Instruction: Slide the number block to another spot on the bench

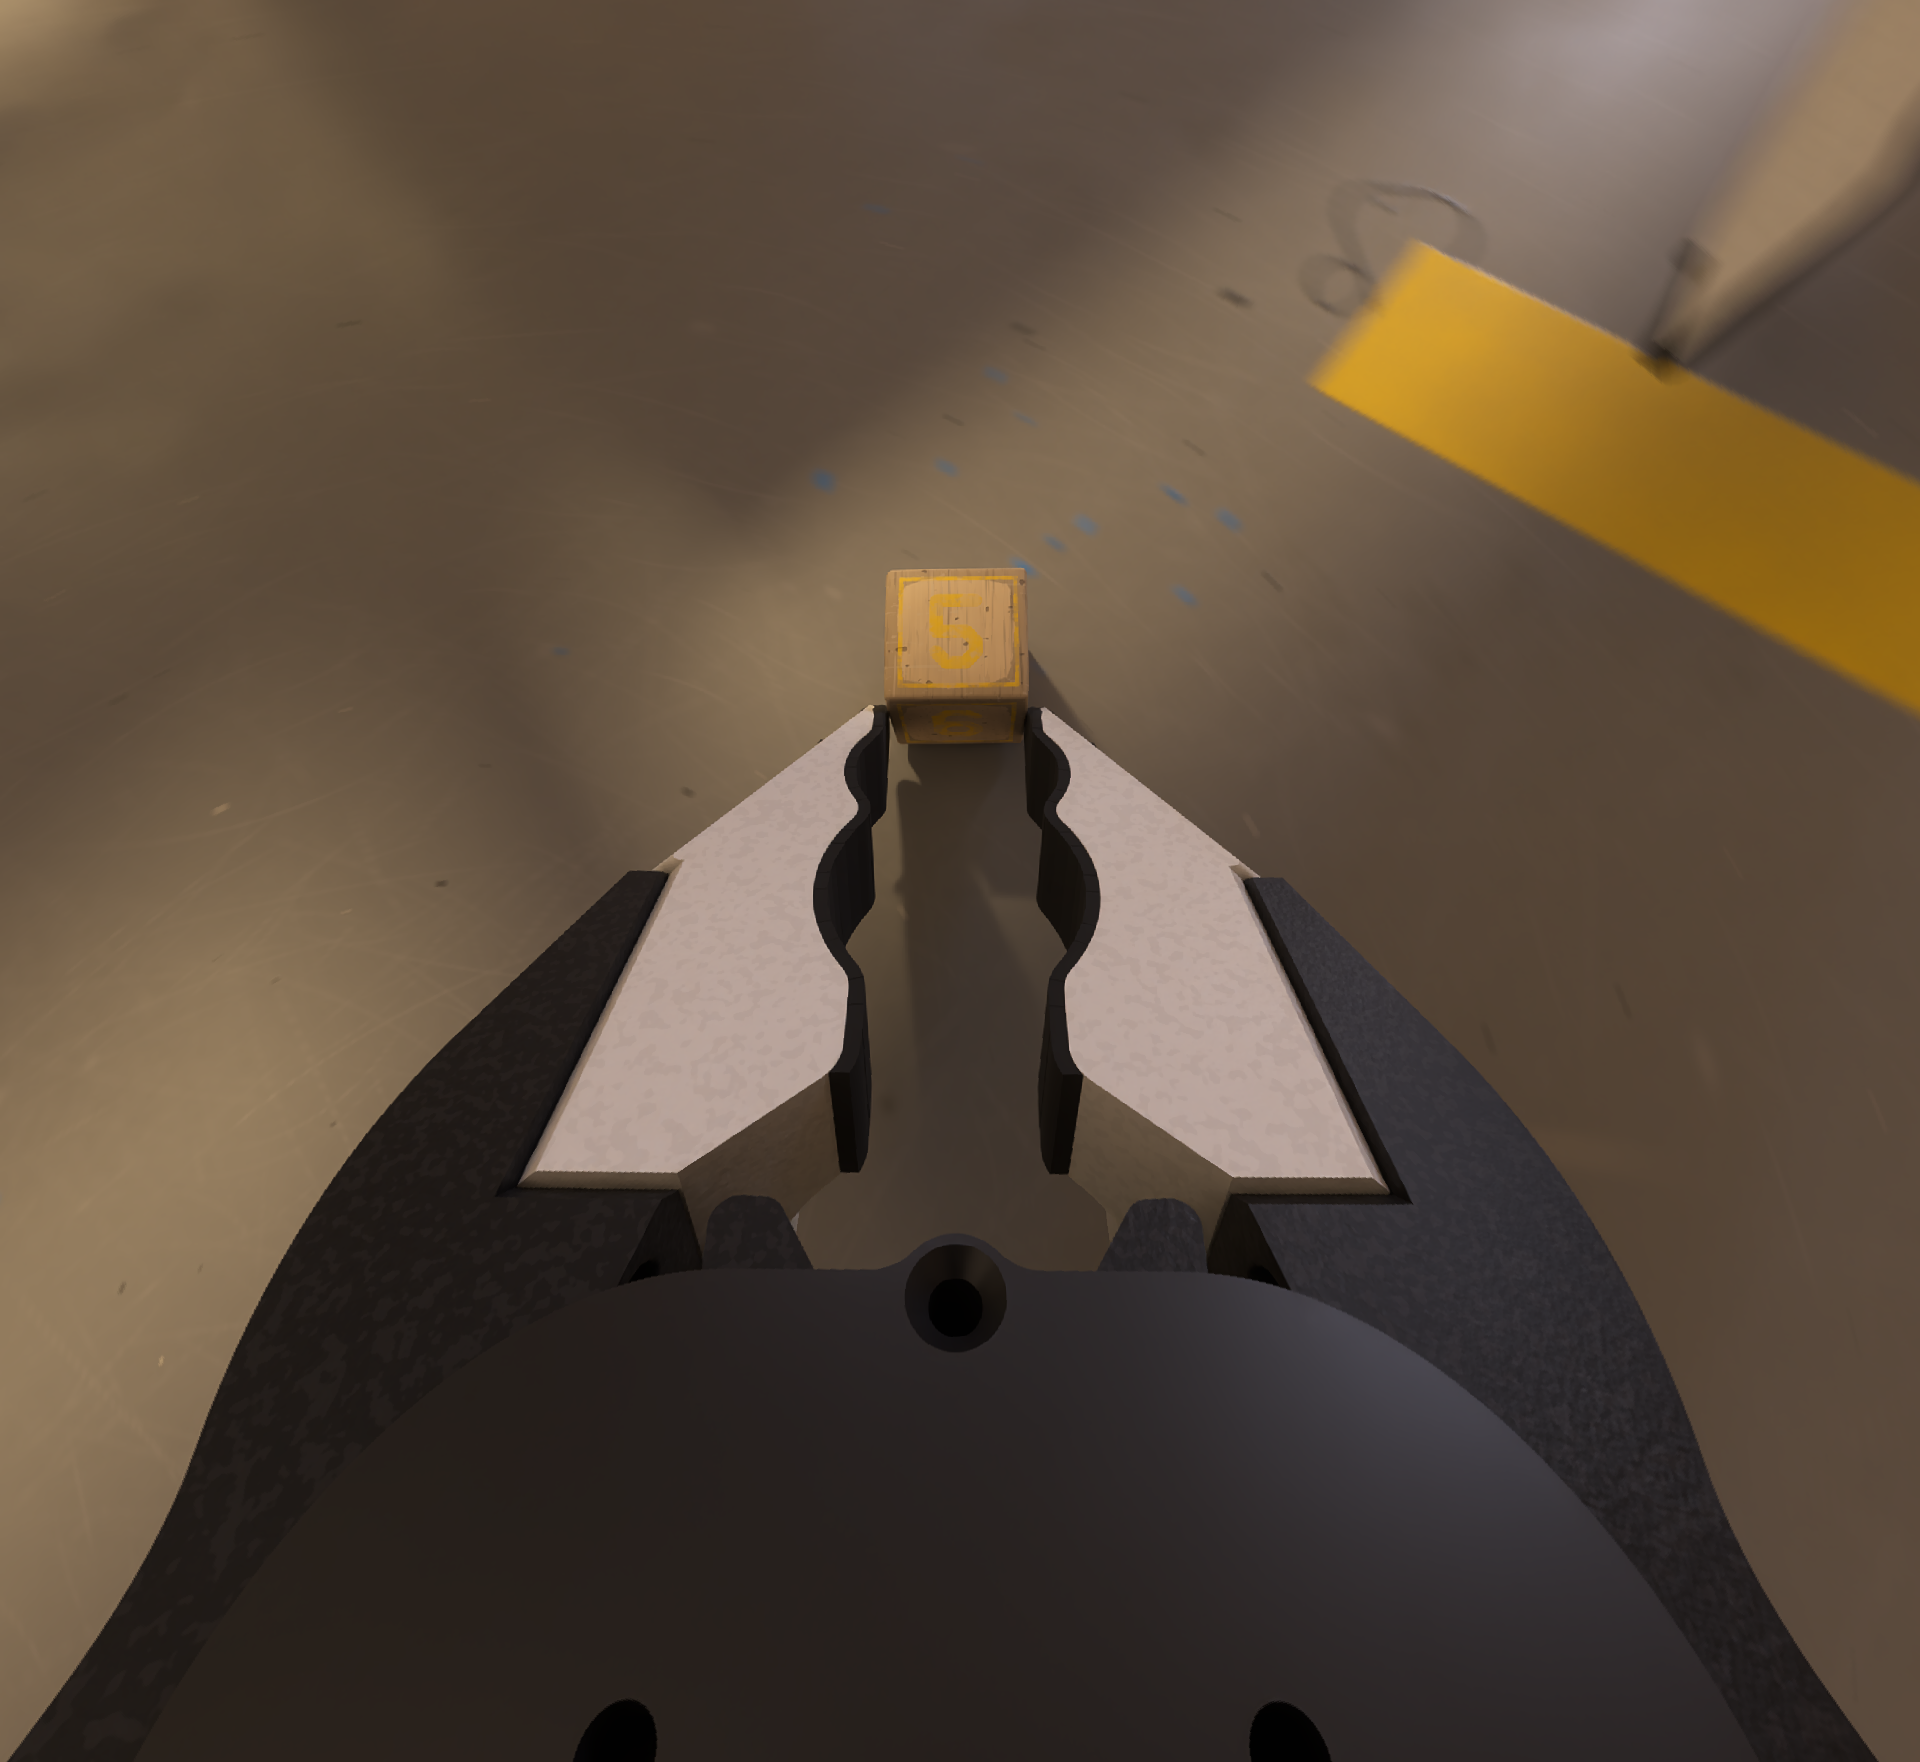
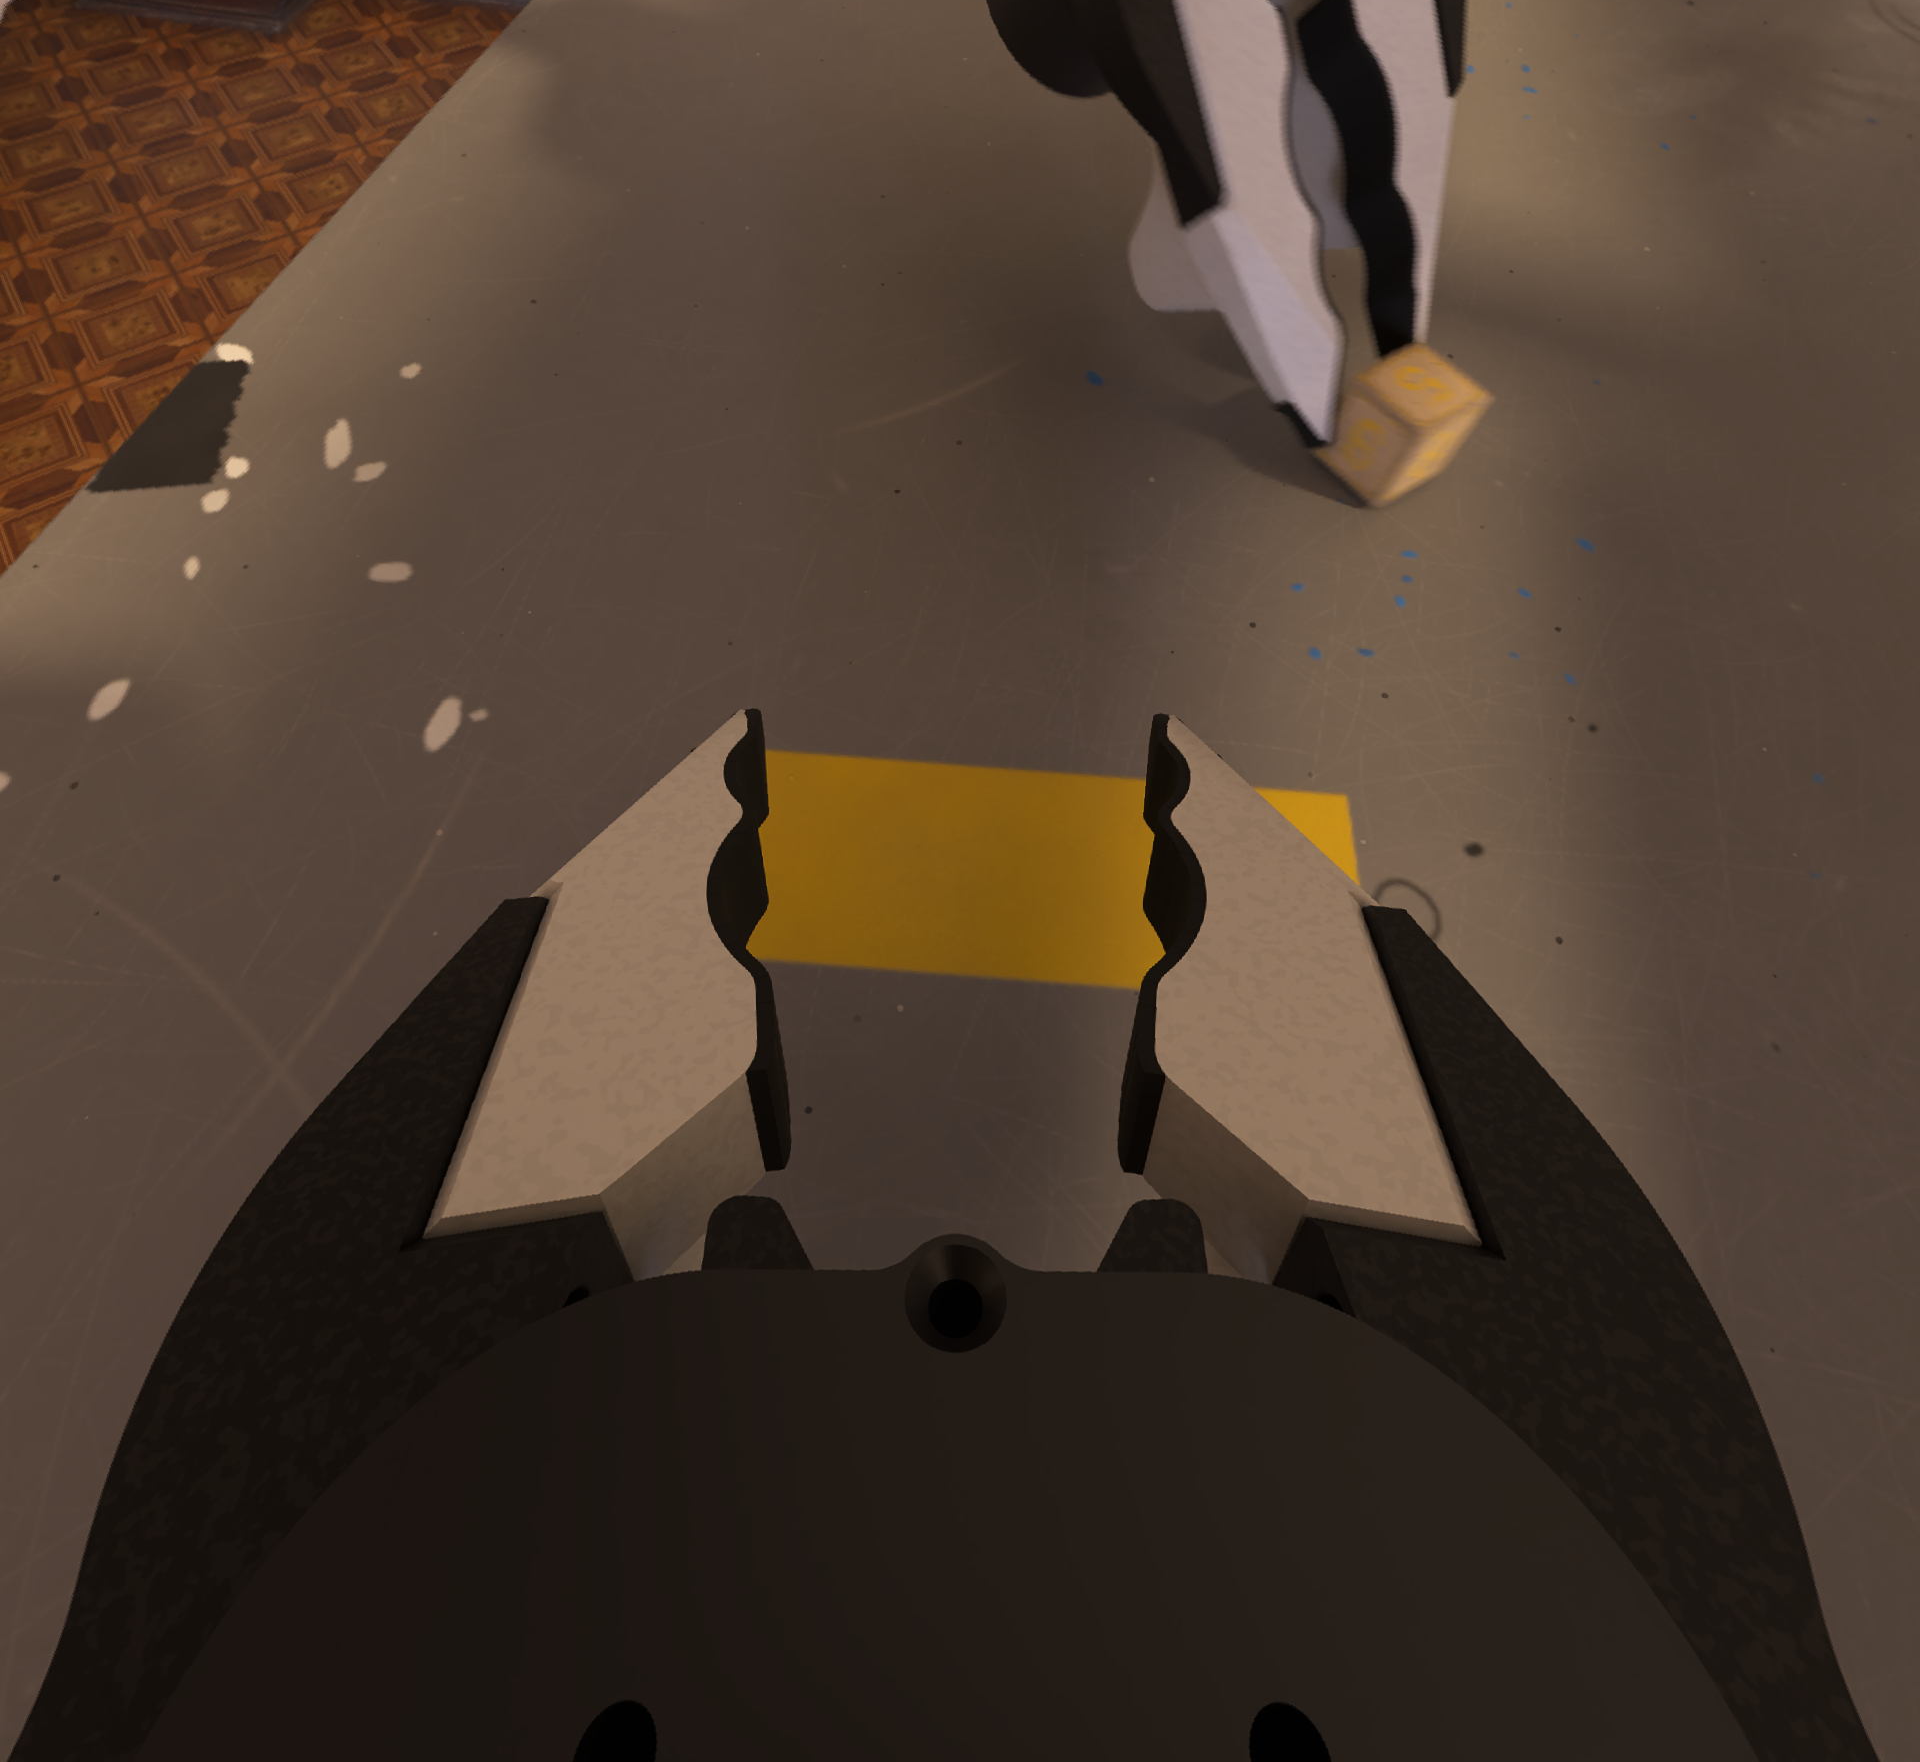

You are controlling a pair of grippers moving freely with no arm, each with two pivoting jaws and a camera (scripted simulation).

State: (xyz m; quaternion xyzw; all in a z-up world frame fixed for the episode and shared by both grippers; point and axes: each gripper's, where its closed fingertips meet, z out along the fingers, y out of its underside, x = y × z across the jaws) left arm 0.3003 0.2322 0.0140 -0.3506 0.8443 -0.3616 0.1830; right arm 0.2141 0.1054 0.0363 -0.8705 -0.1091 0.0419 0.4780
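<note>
Left tongs [image 1: 957, 720]: black-and-cream, clenched on the small wooden number block [image 1: 956, 637] with yellow print, tips at its lower sides.
Right tongs [image 2: 956, 725]: released, holding nothing, jaws wide apart over a flat yellow rectangular strip [image 2: 951, 865].
Counter [image 2: 831, 362]: dull grey-brown, scratched, with blue specks and white chips left of the right tongs.
Room: patterned wooden floor [image 2: 135, 185] and dark skirting board past the counter's left edge.
Block: resting on the counter, well ahead and right of the right tongs.

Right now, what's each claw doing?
Left claw: closed on the number block, fingertips flanking its sides, block on the bench.
Right claw: open, holding nothing, over the yellow strip.
</note>
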